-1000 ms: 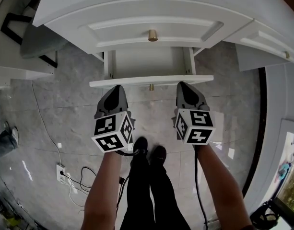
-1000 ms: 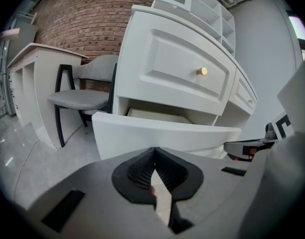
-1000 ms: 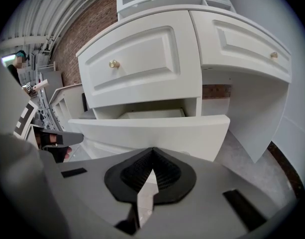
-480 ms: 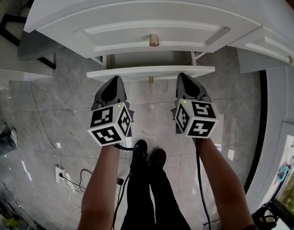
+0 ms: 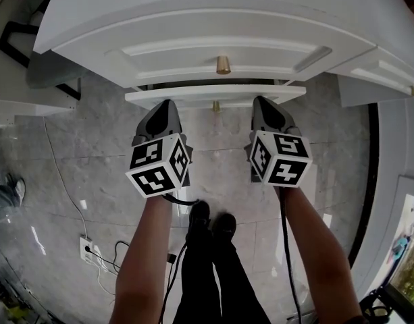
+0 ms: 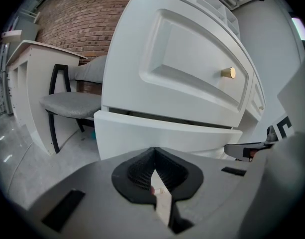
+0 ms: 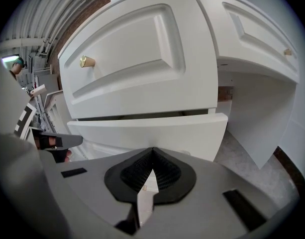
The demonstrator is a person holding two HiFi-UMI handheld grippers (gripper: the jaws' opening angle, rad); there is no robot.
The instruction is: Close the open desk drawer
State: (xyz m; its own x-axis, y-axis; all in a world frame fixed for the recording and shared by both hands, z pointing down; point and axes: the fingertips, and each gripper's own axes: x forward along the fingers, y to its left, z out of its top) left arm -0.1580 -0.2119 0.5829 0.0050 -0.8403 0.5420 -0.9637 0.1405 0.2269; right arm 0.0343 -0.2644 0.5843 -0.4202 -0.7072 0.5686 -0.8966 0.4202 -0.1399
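Note:
The white lower desk drawer (image 5: 215,92) sticks out only a little under the upper drawer with its brass knob (image 5: 223,64). My left gripper (image 5: 167,104) is shut with its tip against the drawer front's left part. My right gripper (image 5: 261,101) is shut too, tip against the right part. In the left gripper view the drawer front (image 6: 167,136) fills the space just past the shut left gripper (image 6: 153,152). In the right gripper view the same front (image 7: 147,133) lies just beyond the shut right gripper (image 7: 152,151). A small brass knob (image 5: 215,105) shows below the drawer's edge.
A grey chair (image 6: 67,102) with black legs stands left of the desk. Another white drawer unit (image 5: 379,73) is at the right. A wall socket with cables (image 5: 88,245) lies on the marble floor near the person's feet (image 5: 210,218).
The drawer has slid inward, from well open to almost shut. Both grippers moved forward with it, tips staying on its front.

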